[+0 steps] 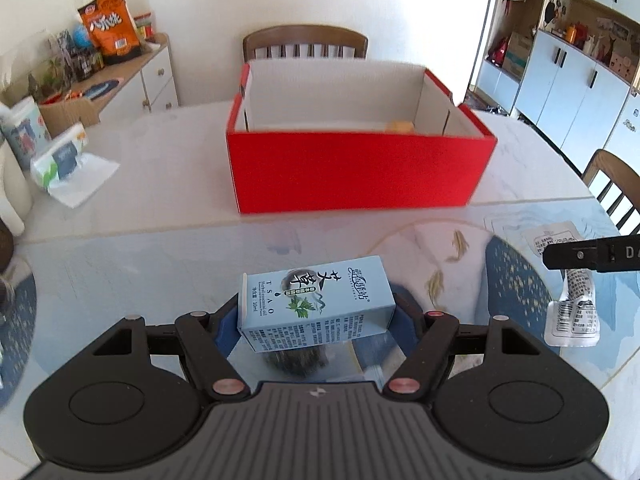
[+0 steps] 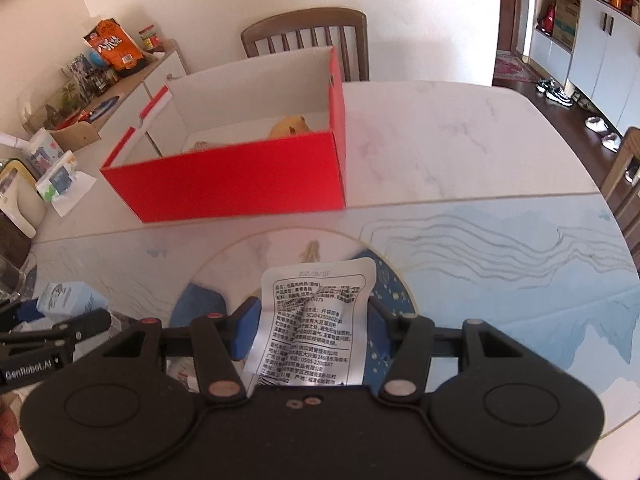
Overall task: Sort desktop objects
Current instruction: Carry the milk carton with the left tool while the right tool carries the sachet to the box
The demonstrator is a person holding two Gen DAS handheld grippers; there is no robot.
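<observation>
My left gripper (image 1: 316,320) is shut on a light blue carton (image 1: 316,300) with Chinese print, held crosswise above the table mat. My right gripper (image 2: 312,324) is shut on a white printed food packet (image 2: 316,320), its blue pads (image 2: 246,334) pressing both sides. That packet (image 1: 576,312) and the right gripper's finger (image 1: 592,256) show at the right edge of the left wrist view. The blue carton (image 2: 64,300) appears at the lower left of the right wrist view. Beyond both stands an open red box (image 1: 360,172), (image 2: 240,176) with a yellow object (image 2: 290,126) inside.
A blue patterned mat (image 2: 500,260) covers the near table; white marble top (image 2: 440,144) lies beyond. A tissue pack (image 1: 60,160) sits at the left. Wooden chairs (image 1: 304,42) stand behind the box and at the right (image 1: 616,192). A sideboard with snacks (image 1: 112,28) is far left.
</observation>
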